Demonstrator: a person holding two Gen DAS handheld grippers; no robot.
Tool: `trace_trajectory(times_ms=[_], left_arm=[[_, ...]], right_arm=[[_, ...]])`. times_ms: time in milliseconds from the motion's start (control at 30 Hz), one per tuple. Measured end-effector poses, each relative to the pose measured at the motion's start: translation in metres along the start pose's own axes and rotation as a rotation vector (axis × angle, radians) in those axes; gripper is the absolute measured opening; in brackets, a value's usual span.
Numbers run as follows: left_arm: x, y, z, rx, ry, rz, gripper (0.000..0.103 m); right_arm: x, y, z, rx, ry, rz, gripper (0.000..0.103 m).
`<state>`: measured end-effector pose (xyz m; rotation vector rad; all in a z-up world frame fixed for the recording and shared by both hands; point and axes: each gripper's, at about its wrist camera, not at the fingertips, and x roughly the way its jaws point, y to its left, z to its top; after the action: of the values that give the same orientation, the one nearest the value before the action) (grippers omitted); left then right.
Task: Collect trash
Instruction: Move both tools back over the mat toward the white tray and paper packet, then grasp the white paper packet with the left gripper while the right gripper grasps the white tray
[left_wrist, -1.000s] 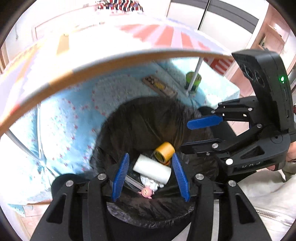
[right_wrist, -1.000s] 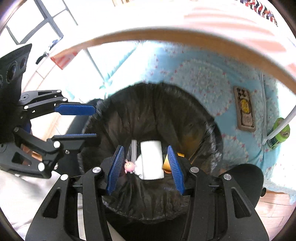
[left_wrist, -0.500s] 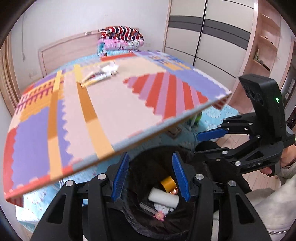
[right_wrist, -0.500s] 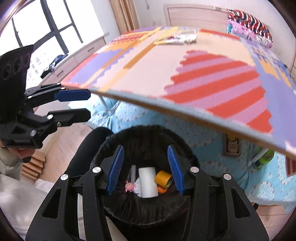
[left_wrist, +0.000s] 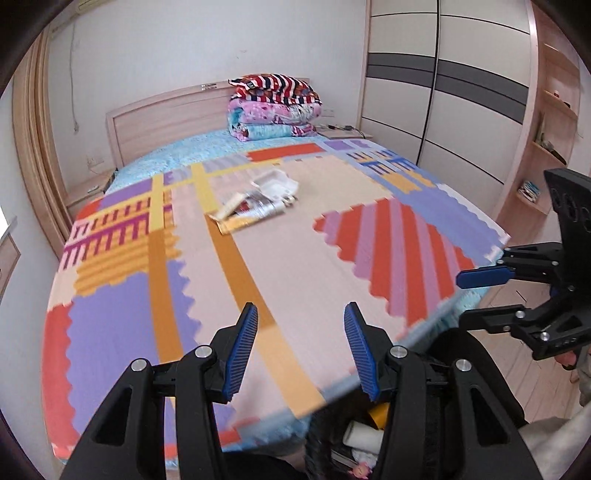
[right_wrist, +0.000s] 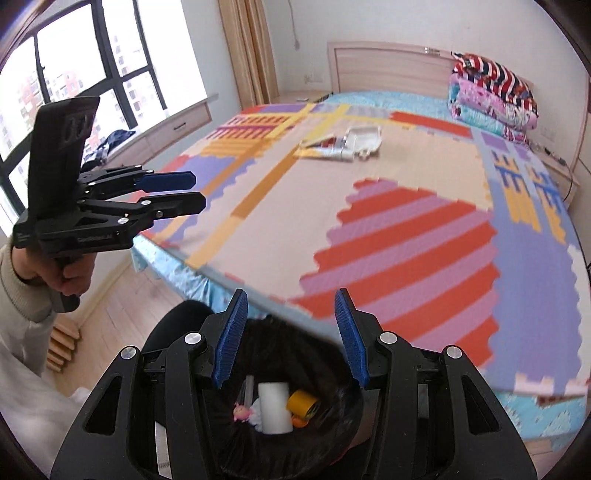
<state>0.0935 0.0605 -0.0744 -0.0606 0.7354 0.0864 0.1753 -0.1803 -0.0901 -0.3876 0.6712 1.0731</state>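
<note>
A pile of trash with paper wrappers and a white tray lies far off on the coloured foam mat on the bed; it also shows in the right wrist view. A black-lined trash bin stands at the bed's near edge and holds a white roll, a yellow tape roll and a small pink toy. My left gripper is open and empty over the mat's near edge. My right gripper is open and empty above the bin.
Folded blankets are stacked at the wooden headboard. A wardrobe and shelves stand to the right of the bed, a window to the left. Wooden floor lies beside the bin.
Both grippers have risen from over the bin and tilted up towards the bed. The mat top and the trash pile have come into view. Both stay open and empty.
</note>
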Motion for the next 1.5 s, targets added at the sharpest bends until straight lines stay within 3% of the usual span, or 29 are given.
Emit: trace_trajectory(times_ms=[567, 867, 1500], left_arm=[[0.055, 0.053, 0.061, 0.009, -0.020, 0.044, 0.047], [0.096, 0.076, 0.088, 0.008, -0.015, 0.040, 0.047], [0.166, 0.098, 0.101, 0.061, 0.076, 0.018, 0.047]], right_arm=[[0.031, -0.035, 0.085, -0.013, -0.082, -0.052, 0.049], [0.064, -0.057, 0.118, -0.005, -0.077, -0.089, 0.049], [0.133, -0.111, 0.156, 0.187, -0.045, -0.041, 0.049]])
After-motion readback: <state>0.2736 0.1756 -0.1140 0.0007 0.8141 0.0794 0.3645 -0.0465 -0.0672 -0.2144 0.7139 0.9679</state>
